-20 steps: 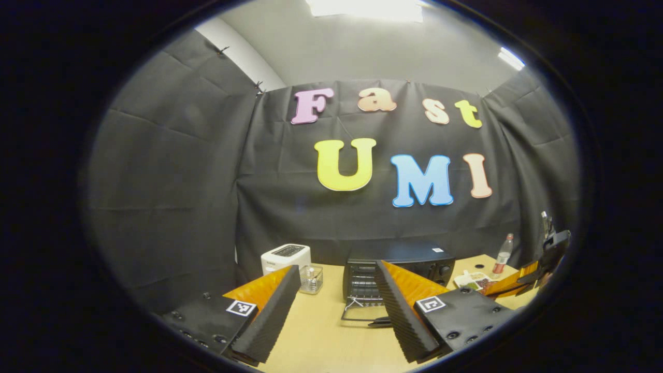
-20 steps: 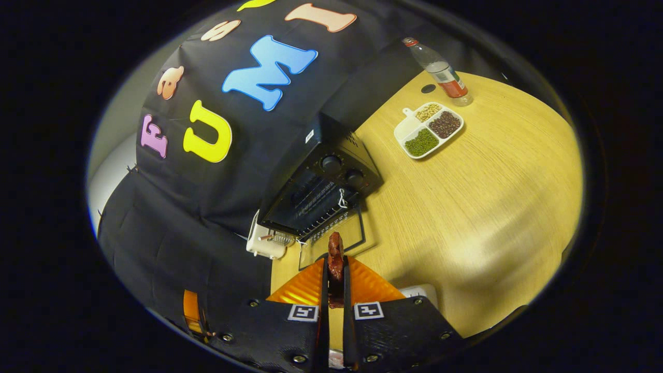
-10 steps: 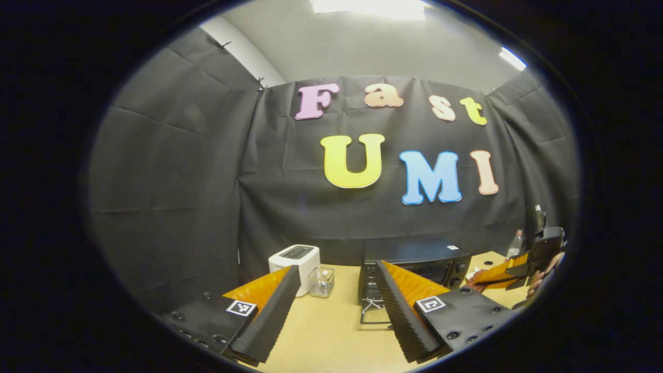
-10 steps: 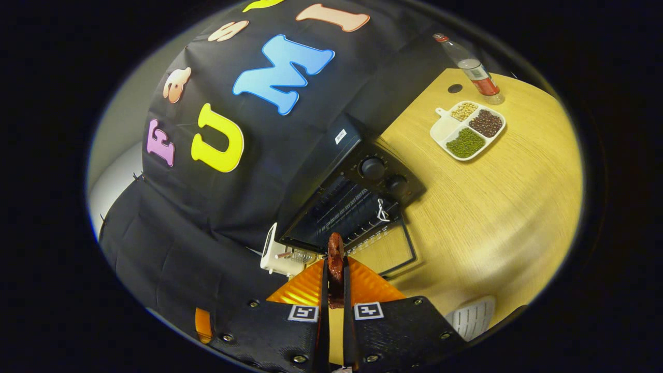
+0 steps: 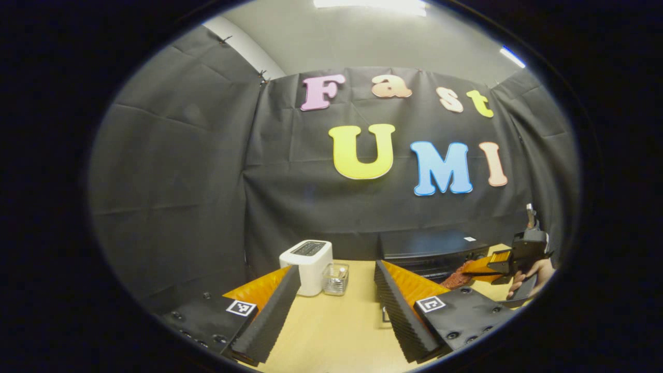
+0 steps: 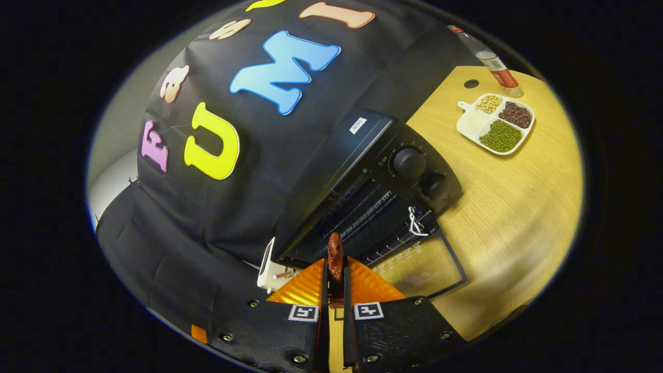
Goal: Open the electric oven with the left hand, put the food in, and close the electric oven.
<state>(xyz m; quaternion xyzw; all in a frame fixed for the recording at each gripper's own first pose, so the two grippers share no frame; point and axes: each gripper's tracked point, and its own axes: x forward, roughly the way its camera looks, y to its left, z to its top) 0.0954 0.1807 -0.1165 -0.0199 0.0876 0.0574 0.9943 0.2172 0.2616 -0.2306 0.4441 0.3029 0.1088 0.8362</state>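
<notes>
In front of the electric oven (image 6: 373,181), the right gripper (image 6: 335,259) has both fingers pressed flat on a reddish-brown piece of food (image 6: 335,256), whose tip stands just before the oven's open mouth. The oven door (image 6: 422,267) lies folded down on the wooden table (image 6: 507,207). Left of the oven, the left gripper (image 5: 336,290) is spread wide, holding nothing. A white toaster (image 5: 306,259) stands farther left of the oven; a divided dish (image 6: 496,123) lies well to its right.
</notes>
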